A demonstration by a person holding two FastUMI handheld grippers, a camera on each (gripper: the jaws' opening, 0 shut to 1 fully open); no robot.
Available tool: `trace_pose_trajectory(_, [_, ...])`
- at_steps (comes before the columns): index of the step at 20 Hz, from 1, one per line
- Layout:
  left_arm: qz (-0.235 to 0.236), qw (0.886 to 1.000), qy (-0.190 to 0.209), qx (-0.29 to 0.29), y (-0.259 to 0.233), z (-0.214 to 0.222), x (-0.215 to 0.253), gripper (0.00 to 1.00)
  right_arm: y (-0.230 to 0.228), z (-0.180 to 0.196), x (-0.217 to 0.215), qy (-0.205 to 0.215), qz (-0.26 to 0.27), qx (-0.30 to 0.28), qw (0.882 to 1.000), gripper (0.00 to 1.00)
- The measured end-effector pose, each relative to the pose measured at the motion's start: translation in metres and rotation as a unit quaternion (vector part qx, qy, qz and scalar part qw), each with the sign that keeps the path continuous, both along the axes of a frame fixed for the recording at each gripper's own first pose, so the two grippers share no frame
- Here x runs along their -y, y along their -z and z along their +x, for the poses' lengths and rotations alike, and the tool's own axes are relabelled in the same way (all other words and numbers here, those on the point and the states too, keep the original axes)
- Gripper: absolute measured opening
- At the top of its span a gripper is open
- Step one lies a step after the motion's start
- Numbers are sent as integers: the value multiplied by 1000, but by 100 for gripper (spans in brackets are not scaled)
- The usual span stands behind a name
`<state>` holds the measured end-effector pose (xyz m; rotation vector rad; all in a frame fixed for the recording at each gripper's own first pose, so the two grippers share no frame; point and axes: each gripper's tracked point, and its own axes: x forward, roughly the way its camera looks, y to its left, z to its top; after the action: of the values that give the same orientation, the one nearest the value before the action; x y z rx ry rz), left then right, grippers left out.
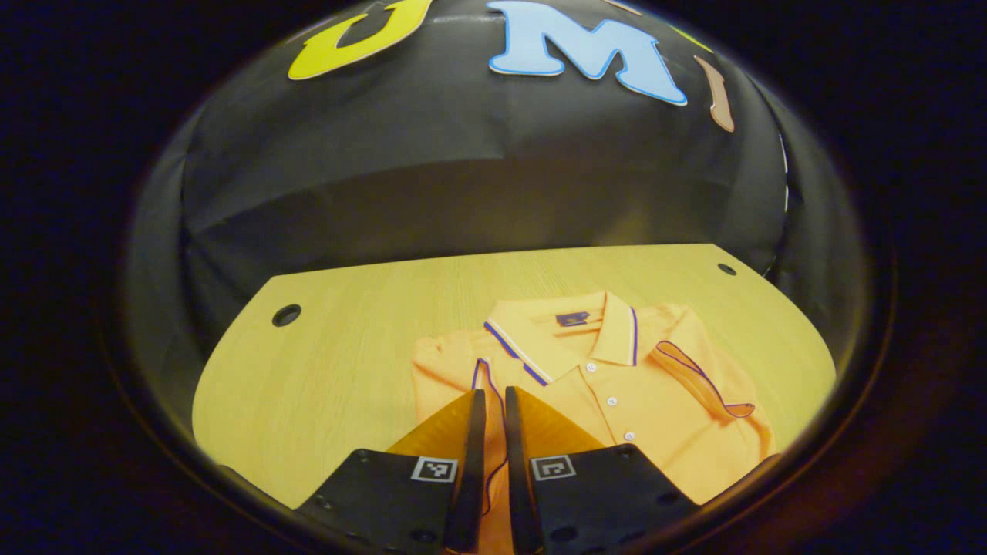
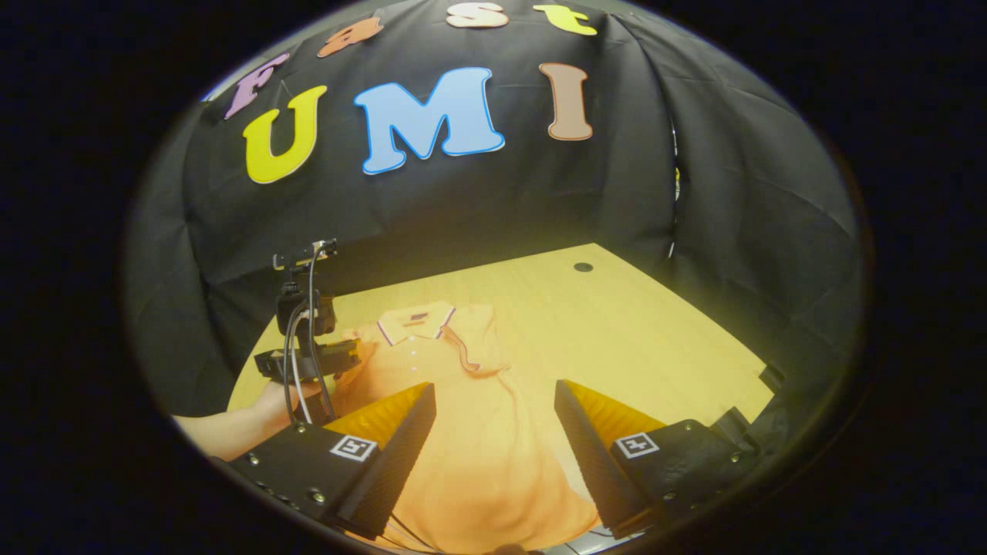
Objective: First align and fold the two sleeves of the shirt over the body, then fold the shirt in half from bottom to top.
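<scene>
Shirt (image 1: 617, 385) lying face-up on the wooden table (image 1: 324, 370), collar (image 1: 563, 339) toward the booth wall, buttons showing down the placket. In the left gripper view, the sleeve (image 1: 698, 378) on the picture's right side already lies diagonally across the chest, its dark-trimmed cuff pointing toward the hem; this fold looks finished. The left gripper (image 1: 493, 408) sits low over the opposite shoulder, fingers drawn nearly together with a narrow slot between them. A dark-piped cuff edge (image 1: 482, 378) runs into that slot just ahead of the tips, and orange cloth shows between the fingers lower down, so the jaws appear to be pinching the second sleeve; contact on both sides cannot be confirmed. Such a low, closed hold suits carrying the sleeve inward over the body to match the first.

In the right gripper view, the right gripper (image 2: 493, 405) hangs above the lower body of the shirt, jaws spread wide and holding nothing, with orange fabric lying between and beneath the fingers. Left of its jaws and farther off, the left gripper and the hand (image 2: 277, 397) gripping it stand at the shirt's shoulder. The spread, waiting pose near the hem plausibly anticipates the later bottom-to-top fold, which is not yet begun. Judged stage: second sleeve fold in hand.
</scene>
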<state>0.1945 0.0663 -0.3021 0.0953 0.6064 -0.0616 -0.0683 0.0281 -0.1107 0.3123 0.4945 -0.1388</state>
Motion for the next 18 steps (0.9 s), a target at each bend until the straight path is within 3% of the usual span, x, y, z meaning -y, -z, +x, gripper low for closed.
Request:
trace_pose_trajectory(1, [-7, 1000, 1, -1, -1, -3, 3, 21, 2, -2, 2, -2, -1, -1, 1000, 96])
trace_pose_trajectory(2, [-13, 1000, 0, -2, -3, -7, 6, 39, 4, -4, 5, -4, -4, -2, 1000, 96])
trace_pose_trajectory(5, [-20, 1000, 1, 3, -11, -22, 9, 67, 9, -12, 12, -14, -10, -2, 1000, 96])
trace_pose_trajectory(7, [-23, 1000, -1, 5, -15, -38, 11, 73, 15, -16, 15, -24, -14, -3, 1000, 96])
trace_pose_trajectory(8, [-25, 1000, -1, 6, -19, -48, 13, 84, 18, -18, 17, -30, -15, -4, 999, 96])
trace_pose_trajectory(10, [-23, 1000, -4, 9, -26, -67, 12, 95, 26, -24, 19, -42, -16, -7, 999, 96])
trace_pose_trajectory(18, [-25, 1000, -16, 8, -44, -164, 11, 96, 58, -49, 20, -96, -16, -10, 995, 96])
